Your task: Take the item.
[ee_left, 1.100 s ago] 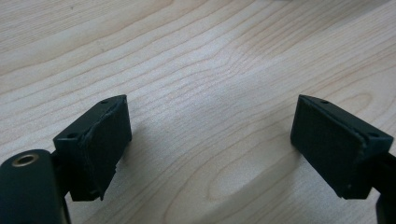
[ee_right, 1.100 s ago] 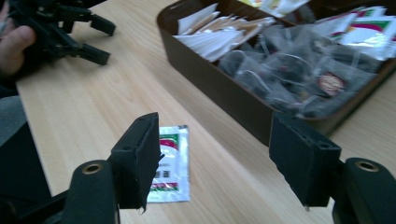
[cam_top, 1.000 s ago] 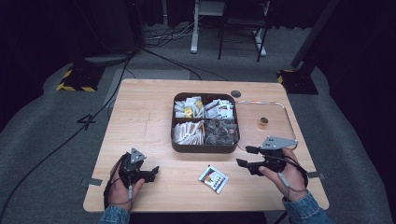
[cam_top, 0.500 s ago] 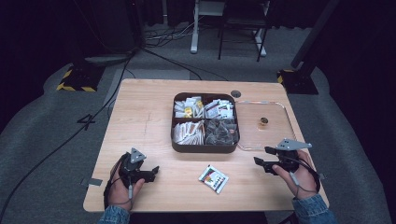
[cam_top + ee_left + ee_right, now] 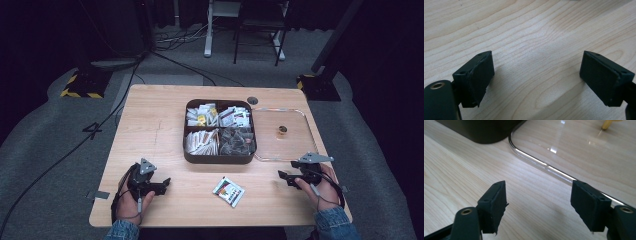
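Your right claw [image 5: 286,178] rests on the wooden surface [image 5: 160,125] near its right front corner, jaws spread wide and empty. Your left claw [image 5: 164,184] lies near the left front, also wide and holding nothing. The small sachet [image 5: 228,191] lies flat on the surface between them, in front of the brown divided tray [image 5: 219,159] of packets, its long axis running diagonally from front-right to back-left. It sits to the left of your right claw and to the right of your left one, roughly as near to either. In the right gripper view the edge of the clear lid [image 5: 541,165] crosses just ahead of the jaws. Compared with a second ago, your right hand [image 5: 322,187] has drawn back rightward, away from the sachet; your left has stayed put
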Action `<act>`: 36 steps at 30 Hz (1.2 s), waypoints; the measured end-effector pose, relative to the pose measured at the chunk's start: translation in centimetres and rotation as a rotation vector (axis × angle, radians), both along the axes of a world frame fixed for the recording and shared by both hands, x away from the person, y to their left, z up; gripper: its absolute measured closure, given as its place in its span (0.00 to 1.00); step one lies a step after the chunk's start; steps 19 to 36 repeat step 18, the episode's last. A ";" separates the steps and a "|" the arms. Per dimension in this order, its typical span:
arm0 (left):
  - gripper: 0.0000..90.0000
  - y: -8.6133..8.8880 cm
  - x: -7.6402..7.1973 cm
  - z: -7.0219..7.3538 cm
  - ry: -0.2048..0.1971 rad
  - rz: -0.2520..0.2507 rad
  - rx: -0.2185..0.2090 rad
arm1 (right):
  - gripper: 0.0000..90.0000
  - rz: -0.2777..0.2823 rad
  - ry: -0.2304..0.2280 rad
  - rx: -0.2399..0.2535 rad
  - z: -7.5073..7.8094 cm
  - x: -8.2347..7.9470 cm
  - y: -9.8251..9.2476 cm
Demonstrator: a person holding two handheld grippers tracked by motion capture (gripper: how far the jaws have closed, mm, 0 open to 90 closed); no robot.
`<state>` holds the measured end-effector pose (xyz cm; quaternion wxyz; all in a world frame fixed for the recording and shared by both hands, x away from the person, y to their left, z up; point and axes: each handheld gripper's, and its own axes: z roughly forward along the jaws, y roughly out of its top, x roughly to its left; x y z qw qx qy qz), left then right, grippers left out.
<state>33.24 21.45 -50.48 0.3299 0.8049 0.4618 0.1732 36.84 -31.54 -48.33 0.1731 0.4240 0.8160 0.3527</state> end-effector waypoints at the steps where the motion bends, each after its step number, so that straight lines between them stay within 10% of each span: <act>1: 0.14 0.0 0.0 0.0 0.000 -0.001 0.000 | 0.31 0.004 0.004 -0.002 -0.2 0.0 -0.1; 5: 0.14 0.0 0.1 0.0 0.001 -0.005 -0.001 | 0.20 0.067 0.048 -0.046 -1.2 -0.1 -0.4; 10: 0.14 0.0 0.1 0.0 0.003 -0.006 -0.001 | 0.04 0.049 -0.010 -0.023 -2.2 -0.2 -0.3; 36: 0.14 0.0 0.3 0.0 0.009 -0.020 0.001 | 0.02 0.028 -0.003 -0.031 -2.2 -0.1 -0.2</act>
